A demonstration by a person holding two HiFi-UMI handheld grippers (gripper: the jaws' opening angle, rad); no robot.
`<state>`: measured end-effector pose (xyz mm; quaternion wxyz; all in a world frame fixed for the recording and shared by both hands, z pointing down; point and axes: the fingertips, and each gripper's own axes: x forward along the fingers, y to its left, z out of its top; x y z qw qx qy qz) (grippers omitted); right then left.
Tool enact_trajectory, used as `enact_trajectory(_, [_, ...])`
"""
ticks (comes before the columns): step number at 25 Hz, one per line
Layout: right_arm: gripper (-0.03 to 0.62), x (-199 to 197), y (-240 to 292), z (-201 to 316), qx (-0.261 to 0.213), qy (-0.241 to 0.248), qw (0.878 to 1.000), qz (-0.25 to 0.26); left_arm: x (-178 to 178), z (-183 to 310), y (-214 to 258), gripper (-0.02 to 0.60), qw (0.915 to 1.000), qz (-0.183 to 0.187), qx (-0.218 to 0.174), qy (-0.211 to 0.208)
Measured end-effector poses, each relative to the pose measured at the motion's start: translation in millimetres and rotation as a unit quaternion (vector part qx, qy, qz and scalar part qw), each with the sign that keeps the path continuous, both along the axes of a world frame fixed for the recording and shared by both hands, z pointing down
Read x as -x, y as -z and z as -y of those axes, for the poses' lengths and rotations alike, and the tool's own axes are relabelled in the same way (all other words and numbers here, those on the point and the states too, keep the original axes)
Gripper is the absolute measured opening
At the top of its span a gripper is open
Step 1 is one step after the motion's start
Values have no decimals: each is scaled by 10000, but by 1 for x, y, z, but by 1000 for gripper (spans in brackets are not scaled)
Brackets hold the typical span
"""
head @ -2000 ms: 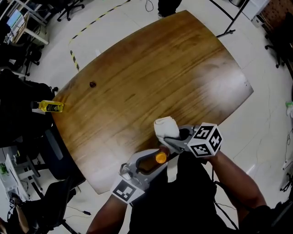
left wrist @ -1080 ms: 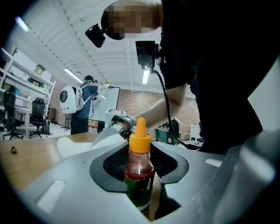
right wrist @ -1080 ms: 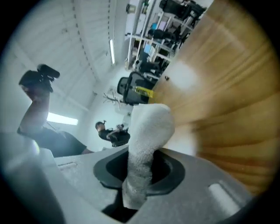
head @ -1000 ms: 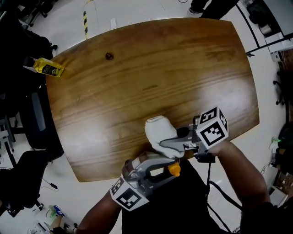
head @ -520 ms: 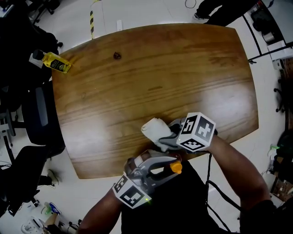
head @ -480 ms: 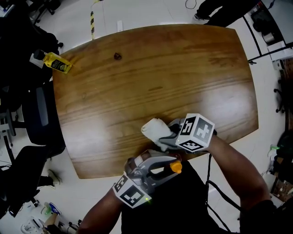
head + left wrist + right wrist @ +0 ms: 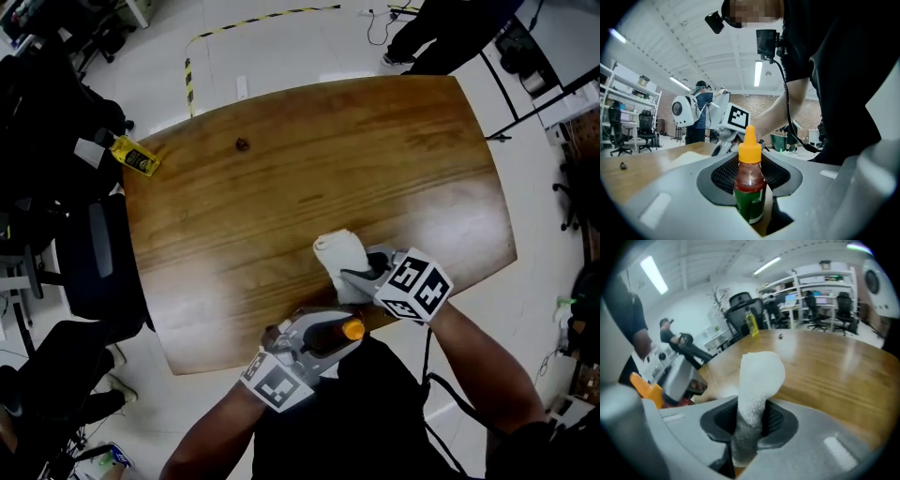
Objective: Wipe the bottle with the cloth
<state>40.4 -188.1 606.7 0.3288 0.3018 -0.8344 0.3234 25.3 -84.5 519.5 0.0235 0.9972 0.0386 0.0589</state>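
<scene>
Left gripper point(image 7: 323, 336), nearest the body: jaws wide, clamped on the bottle point(image 7: 750, 183) at its label, at the table point(image 7: 281, 187) near edge. Right gripper point(image 7: 364, 277) just beyond: jaws pinched on the cloth point(image 7: 757, 380), wad poking forward (not touching the bottle). Risk: a hard wipe twists the bottle loose, or drags the cloth from its pinch; either may fall off the edge.

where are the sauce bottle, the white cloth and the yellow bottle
sauce bottle point(image 7: 750, 185): left gripper view, on its red body
white cloth point(image 7: 760, 378): right gripper view, on the folded top
yellow bottle point(image 7: 141, 159): head view, on its yellow body
</scene>
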Motion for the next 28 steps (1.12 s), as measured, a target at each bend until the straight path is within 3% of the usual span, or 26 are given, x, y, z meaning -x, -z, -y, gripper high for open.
enact_trajectory(2, [76,-24,31,-5,-75,-1033,9932,531,2,1,-2,164,10000,21,3,84])
enact_trajectory(4, [76,-45,64,-19,-209,-1860,9775,975,3,3,-4,164,9999,33,-43,120])
enact_trajectory(7, [77,-71,109,-50,-624,-2800,9502,1219,4,9,-6,164,9999,17,-139,79])
enact_trajectory(12, [77,-92,155,-121,-1293,-3835,9063,1219,4,9,-15,165,9997,219,-98,-27])
enact_trajectory(16, [77,-98,168,-164,-1428,-4184,8844,1495,0,1,-13,216,9991,427,-26,-12])
enact_trajectory(19, [77,-93,172,-179,-1468,-4027,8868,1730,6,-1,-2,231,9982,538,-55,256])
enact_trajectory(24, [77,-76,154,-202,-1329,-3090,9270,1660,43,-6,9,233,9894,651,93,1295])
enact_trajectory(26, [77,-71,148,-211,-1289,-2719,9397,1623,65,-8,15,206,9777,629,431,1959])
enact_trajectory(28, [77,-74,144,-225,-1283,-2451,9475,1603,85,-20,18,123,9569,564,1020,2658])
